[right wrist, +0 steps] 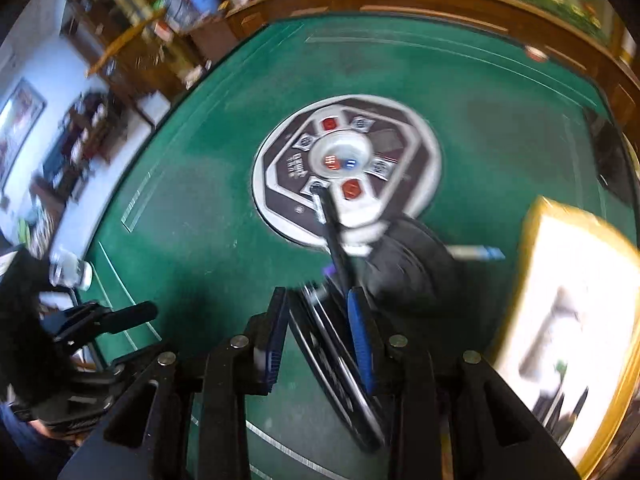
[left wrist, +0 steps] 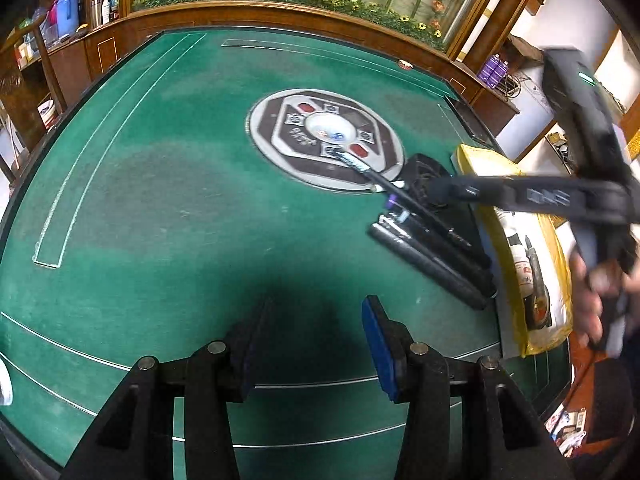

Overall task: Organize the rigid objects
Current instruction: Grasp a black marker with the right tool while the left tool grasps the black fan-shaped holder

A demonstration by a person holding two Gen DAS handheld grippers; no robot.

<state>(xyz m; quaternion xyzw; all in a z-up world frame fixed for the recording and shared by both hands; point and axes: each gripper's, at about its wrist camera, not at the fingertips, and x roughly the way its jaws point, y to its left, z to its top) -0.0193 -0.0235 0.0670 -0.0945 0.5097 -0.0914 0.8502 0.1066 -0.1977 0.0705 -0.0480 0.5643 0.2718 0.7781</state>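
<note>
1. The table top (left wrist: 160,184) is green felt-like cloth, matt and faintly fuzzy, with thin pale lines.
2. The round panel (left wrist: 326,138) at the middle looks like hard plastic, grey and brown, with a glossy clear dome at its centre.
3. The table's rim (left wrist: 280,10) along the upper edge is brown polished wood.
4. The black pens (left wrist: 432,256) at the right are smooth glossy plastic.
5. The yellow package (left wrist: 524,264) at the right edge looks like shiny printed plastic wrap.
6. The left gripper (left wrist: 316,344) is matt black plastic with metal pins; its pads (left wrist: 378,346) are ribbed blue rubber-like material.
</note>
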